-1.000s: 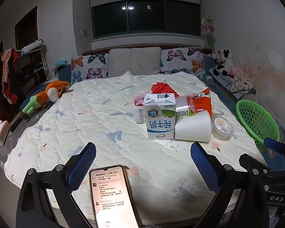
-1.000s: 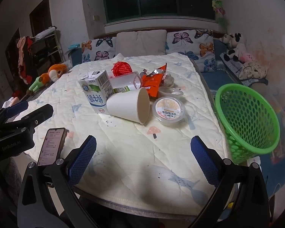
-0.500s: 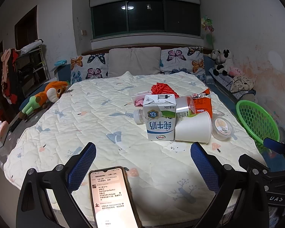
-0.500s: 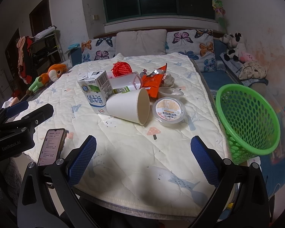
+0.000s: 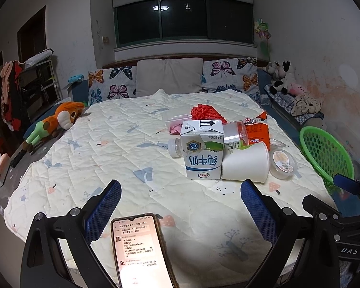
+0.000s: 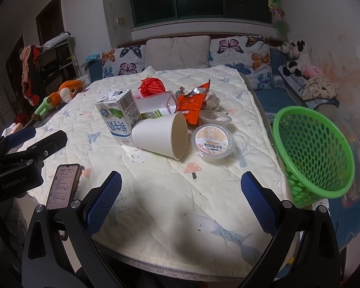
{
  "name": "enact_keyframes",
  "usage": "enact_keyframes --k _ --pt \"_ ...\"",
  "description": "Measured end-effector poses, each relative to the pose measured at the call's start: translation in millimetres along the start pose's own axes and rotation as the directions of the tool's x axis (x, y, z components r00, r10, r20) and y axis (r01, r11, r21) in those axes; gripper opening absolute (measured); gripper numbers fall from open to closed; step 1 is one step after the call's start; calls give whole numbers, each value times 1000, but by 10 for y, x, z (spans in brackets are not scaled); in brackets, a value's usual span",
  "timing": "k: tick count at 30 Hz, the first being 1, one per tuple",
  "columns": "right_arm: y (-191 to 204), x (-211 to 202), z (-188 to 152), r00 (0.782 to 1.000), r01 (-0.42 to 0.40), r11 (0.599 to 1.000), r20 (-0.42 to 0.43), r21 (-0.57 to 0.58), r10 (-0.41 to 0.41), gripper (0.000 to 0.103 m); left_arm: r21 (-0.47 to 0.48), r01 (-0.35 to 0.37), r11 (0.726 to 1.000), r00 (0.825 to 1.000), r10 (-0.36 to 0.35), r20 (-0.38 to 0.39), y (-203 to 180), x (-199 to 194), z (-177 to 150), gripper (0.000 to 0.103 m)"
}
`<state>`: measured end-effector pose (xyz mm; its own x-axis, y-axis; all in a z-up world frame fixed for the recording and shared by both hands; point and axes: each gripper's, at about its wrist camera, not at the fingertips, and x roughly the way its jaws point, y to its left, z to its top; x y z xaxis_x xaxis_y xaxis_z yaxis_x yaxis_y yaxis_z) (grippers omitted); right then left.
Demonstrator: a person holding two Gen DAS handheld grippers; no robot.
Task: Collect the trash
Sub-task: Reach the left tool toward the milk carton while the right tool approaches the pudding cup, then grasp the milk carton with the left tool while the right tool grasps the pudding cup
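While both the left tongs (image 5: 180, 201) and the right tongs (image 6: 181, 192) hung wide apart and empty over the quilted cream bed (image 6: 156, 192), the white paper cup (image 6: 160, 138) lay tipped against the upside-down milk carton (image 6: 118, 117), near the green mesh plastic basket (image 6: 316, 153) beside the bed.

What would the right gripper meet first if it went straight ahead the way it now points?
Probably the white paper cup lying on its side, mouth toward the right gripper, with only bare quilt before it. Depth is uncertain.
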<state>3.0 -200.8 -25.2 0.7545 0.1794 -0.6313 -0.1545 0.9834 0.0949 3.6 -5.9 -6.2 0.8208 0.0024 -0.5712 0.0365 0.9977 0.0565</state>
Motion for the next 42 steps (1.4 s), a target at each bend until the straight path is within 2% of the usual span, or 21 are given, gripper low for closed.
enact_keyframes --k 21,34,42 --pt "-209 164 194 1000 17 1000 -15 -3 -17 98 5 13 1000 999 -13 -39 52 384 288 97" --pt "-260 402 309 999 -25 1000 -47 -15 25 98 8 52 999 994 -51 -94 -26 911 615 97" --pt "-249 539 384 997 -62 997 -57 -51 59 98 8 103 995 984 -101 -149 -68 1297 764 97"
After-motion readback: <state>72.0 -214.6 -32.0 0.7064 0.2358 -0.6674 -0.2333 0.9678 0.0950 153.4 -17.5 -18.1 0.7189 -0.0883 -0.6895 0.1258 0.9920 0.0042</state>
